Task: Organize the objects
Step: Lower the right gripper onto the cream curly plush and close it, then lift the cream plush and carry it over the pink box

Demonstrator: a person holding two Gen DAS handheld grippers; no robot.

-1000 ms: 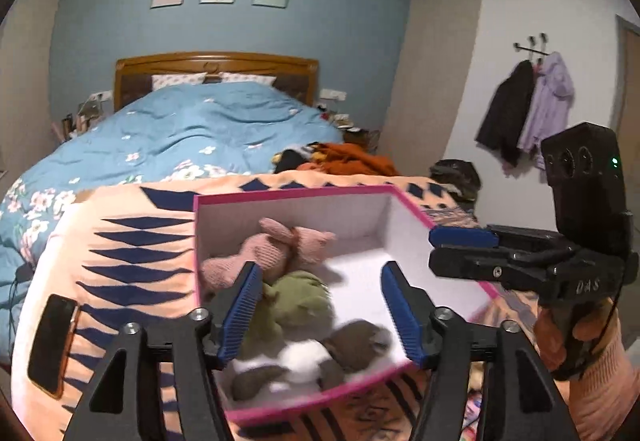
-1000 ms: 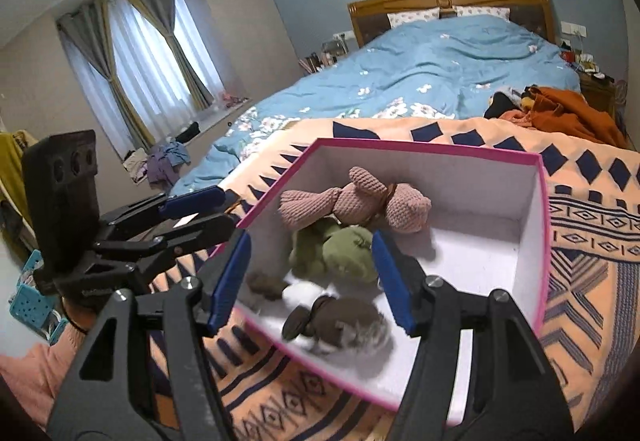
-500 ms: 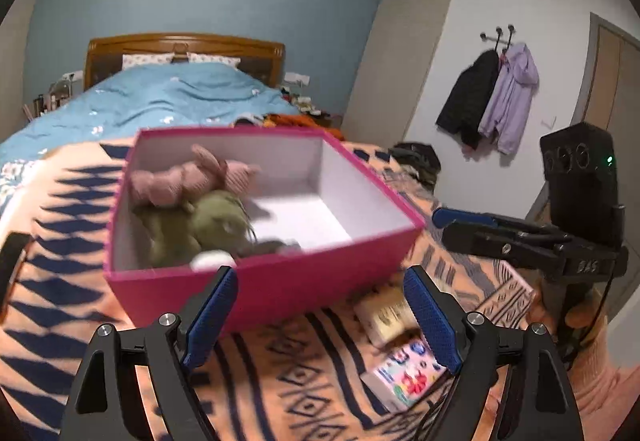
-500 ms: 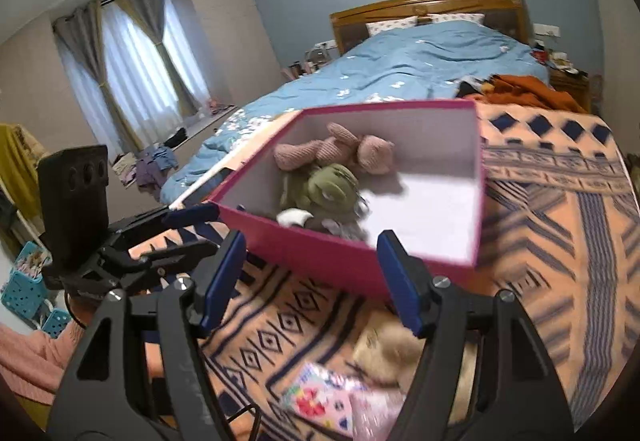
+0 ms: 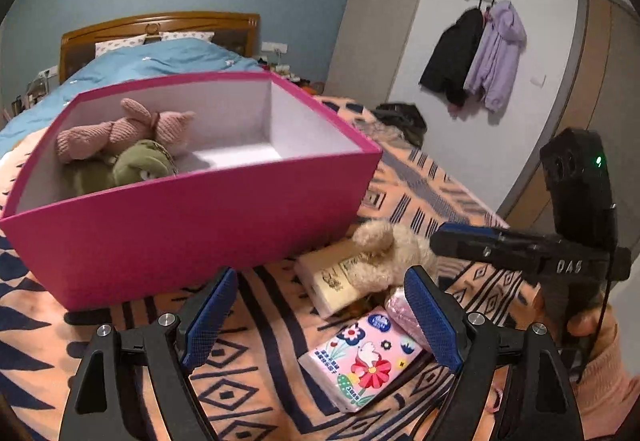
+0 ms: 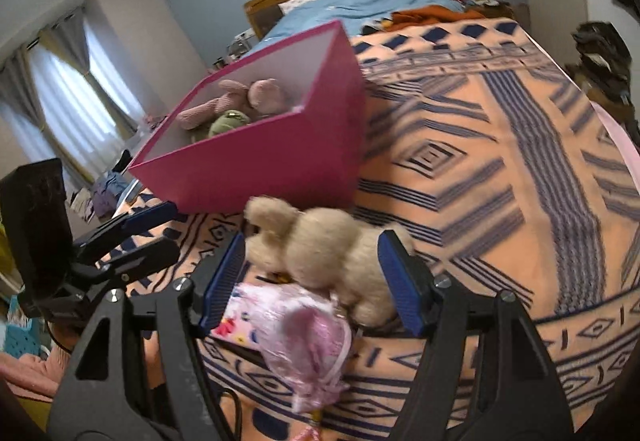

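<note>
A pink box [image 5: 192, 217] [image 6: 280, 161] stands on the orange patterned blanket; a pink knitted toy [image 5: 120, 129] and a green plush [image 5: 140, 165] lie inside. In front of the box lie a beige plush toy [image 5: 384, 253] [image 6: 320, 245], a cream packet [image 5: 332, 281], a floral tissue pack [image 5: 364, 361] and a pink shiny pouch [image 6: 304, 341]. My left gripper [image 5: 320, 317] is open, low over the blanket before the box. My right gripper [image 6: 312, 277] is open with its fingers either side of the beige plush; it also shows in the left wrist view [image 5: 500, 245].
The blanket [image 6: 500, 161] covers the bed's foot; a blue duvet [image 5: 152, 61] and wooden headboard [image 5: 160, 25] lie beyond. Coats [image 5: 476, 57] hang on the right wall beside a door. Curtained windows [image 6: 60, 101] and floor clutter are on the left.
Both grippers have drawn back from over the box and dropped lower, in front of it. The right gripper now straddles the beige plush.
</note>
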